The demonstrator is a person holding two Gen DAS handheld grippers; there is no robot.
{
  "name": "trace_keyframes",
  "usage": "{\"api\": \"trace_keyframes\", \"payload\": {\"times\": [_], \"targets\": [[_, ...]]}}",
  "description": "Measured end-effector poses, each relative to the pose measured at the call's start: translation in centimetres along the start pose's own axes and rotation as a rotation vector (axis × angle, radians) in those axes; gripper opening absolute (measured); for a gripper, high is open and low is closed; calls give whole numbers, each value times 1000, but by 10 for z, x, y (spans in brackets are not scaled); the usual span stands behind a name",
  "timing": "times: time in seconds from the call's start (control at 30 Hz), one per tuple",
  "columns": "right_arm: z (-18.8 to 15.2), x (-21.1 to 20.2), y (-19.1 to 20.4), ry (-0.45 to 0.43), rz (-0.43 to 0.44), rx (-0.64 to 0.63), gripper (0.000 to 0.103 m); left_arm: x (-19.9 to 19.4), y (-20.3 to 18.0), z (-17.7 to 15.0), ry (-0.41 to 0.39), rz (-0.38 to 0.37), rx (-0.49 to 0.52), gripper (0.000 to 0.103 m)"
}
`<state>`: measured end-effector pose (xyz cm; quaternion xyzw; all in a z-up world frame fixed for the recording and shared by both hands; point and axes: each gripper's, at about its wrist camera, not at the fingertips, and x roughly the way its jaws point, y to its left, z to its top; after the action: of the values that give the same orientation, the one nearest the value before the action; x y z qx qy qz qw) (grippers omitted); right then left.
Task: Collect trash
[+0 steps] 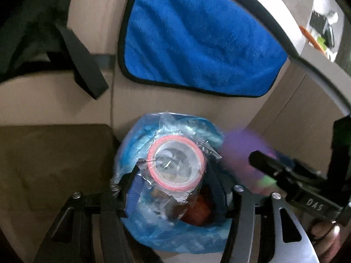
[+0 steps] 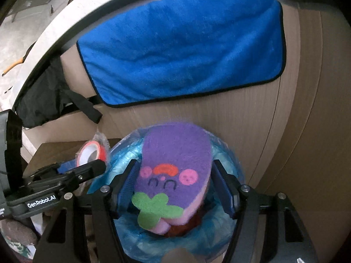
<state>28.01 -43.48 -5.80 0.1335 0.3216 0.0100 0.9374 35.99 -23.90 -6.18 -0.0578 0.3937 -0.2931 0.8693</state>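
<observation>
Beige cabinet panelling [image 2: 252, 120] backs a blue-lined bin [image 2: 223, 153] beneath both tools. Right gripper [image 2: 175, 186] is clamped on a soft, light purple sponge [image 2: 175, 153]: hold its flanks. Left gripper [image 1: 173, 186] pinches the slippery wrapped tape roll [image 1: 175, 164] by its stiff rim.

The bin [image 2: 131, 236] mouth is lying open below; a blue towel [image 2: 182, 52] and cabinet wall [image 2: 252, 131] are blocking passage behind it.

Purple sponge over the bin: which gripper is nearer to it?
Right. The right gripper has the purple sponge between its fingers, above the blue-lined bin. The left gripper sits off to the sponge's left, at the tape roll.
</observation>
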Motion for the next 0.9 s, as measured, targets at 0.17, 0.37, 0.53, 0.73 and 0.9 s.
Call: {"api": "trace_keyframes", "payload": {"times": [0.17,0.37,0.53,0.73,0.9], "targets": [[-3,-3,-5,-6,22,31,70,-9,9,4,-36,-11,-38,69],[-8,-22,3,-27,-6,11,70,-41,12,-3,-78,24,-36,80],[-21,-56,26,-75,0,-27,70,-91,9,-24,-145,110,-2,87],[-51,-111,66,-141,27,-80,70,-168,-1,-74,-224,225,72,88],[-90,-153,100,-170,27,-111,70,-224,-6,-119,-258,349,128,88]]}}
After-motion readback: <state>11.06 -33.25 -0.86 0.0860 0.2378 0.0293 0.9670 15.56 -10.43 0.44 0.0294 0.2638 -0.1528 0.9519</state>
